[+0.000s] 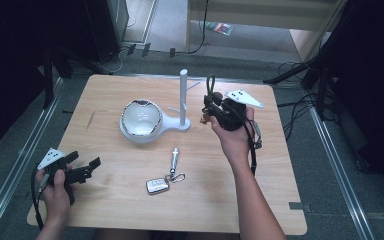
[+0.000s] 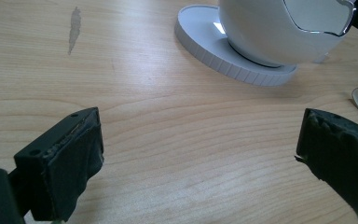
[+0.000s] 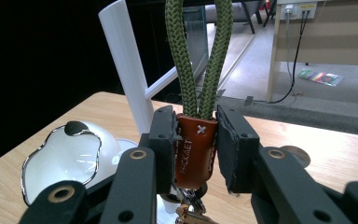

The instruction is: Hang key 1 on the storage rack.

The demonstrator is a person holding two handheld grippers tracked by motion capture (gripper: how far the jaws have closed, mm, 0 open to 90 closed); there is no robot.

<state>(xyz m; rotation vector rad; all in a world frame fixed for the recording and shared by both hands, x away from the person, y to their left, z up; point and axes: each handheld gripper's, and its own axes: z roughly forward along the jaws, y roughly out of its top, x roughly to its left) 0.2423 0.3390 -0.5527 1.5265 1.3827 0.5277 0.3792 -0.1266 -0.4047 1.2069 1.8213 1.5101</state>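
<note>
Risk first, as a judgement: the braided green loop [image 3: 200,51] stands tall and floppy above the right gripper [image 3: 196,144], so if it is meant for a peg [image 3: 164,81] on the white post [image 3: 123,65] just beside it, it could sag or twist and slide past; the clamp is on the brown leather tab [image 3: 195,149] alone, and the keys hanging below could swing and drag it loose. Those jaws are closed tight on that tab, held in the air right of the post [image 1: 184,97] in the high view. Wooden table [image 1: 130,200] is pale, with a grey smear near its left side, and sits on a grey floor among cables and dark curtains. White stand's round base carries a chrome-rimmed bowl [image 1: 141,119]. Left gripper [image 1: 82,172] rests low at the near left corner, jaws spread wide with nothing between them. A second key fob [image 1: 157,185] with a clip lies on the table, near the front.
</note>
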